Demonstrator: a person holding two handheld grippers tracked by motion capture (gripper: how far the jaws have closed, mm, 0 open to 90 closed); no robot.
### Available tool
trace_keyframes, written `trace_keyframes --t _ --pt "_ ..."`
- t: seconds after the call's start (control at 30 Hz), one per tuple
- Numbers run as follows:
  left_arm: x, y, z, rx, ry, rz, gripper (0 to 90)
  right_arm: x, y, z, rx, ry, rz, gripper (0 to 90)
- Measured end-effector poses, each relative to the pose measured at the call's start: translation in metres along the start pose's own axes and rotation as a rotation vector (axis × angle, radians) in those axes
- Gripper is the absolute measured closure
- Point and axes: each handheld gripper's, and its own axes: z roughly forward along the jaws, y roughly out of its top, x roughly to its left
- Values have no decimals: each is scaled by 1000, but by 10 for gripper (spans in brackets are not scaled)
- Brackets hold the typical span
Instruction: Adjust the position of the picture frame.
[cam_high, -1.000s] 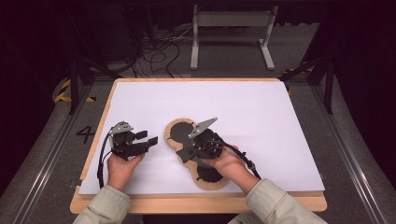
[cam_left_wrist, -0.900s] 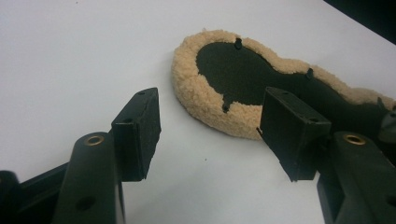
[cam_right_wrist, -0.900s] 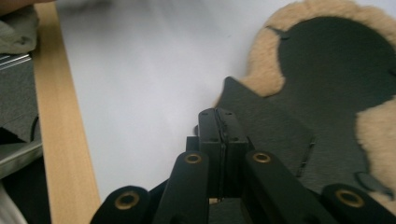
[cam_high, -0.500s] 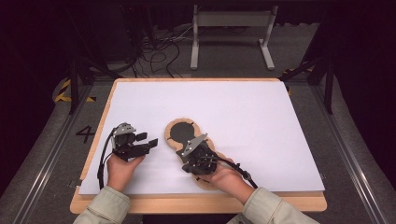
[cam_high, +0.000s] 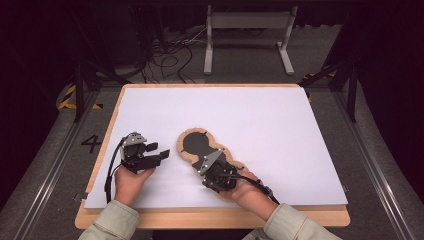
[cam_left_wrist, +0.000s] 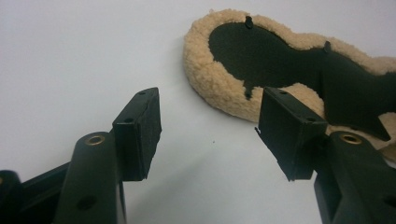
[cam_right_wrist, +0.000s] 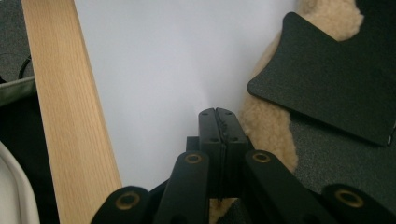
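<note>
A peanut-shaped pad (cam_high: 197, 145) with a tan fleece rim and a black face lies on the white sheet (cam_high: 260, 125). My right gripper (cam_high: 206, 176) is shut with nothing between its jaws, low over the pad's near end. In the right gripper view its tips (cam_right_wrist: 218, 116) sit at the fleece edge (cam_right_wrist: 268, 121), beside a black flap (cam_right_wrist: 327, 74). To the pad's left, my left gripper (cam_high: 160, 152) is open and empty. In the left gripper view its jaws (cam_left_wrist: 210, 121) stand apart over bare sheet, short of the pad (cam_left_wrist: 261, 51).
The sheet covers a wooden table, whose front edge (cam_high: 210, 217) runs just under my forearms and shows as a wood strip (cam_right_wrist: 70, 116) in the right gripper view. Cables and a metal stand (cam_high: 245, 30) lie on the floor beyond.
My right hand has drawn back toward the table's front edge and dropped lower, uncovering the pad's far lobe. The left hand has stayed put.
</note>
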Motion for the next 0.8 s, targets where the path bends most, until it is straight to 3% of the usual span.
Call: trace_keyframes --t 0.3,0.8 --pt "1 0 0 2 -9 -28 395 -11 -25 -16 10 -33 37 900" --pt "-6 0 5 29 -10 12 404 -38 -67 -43 -9 -110 143 900"
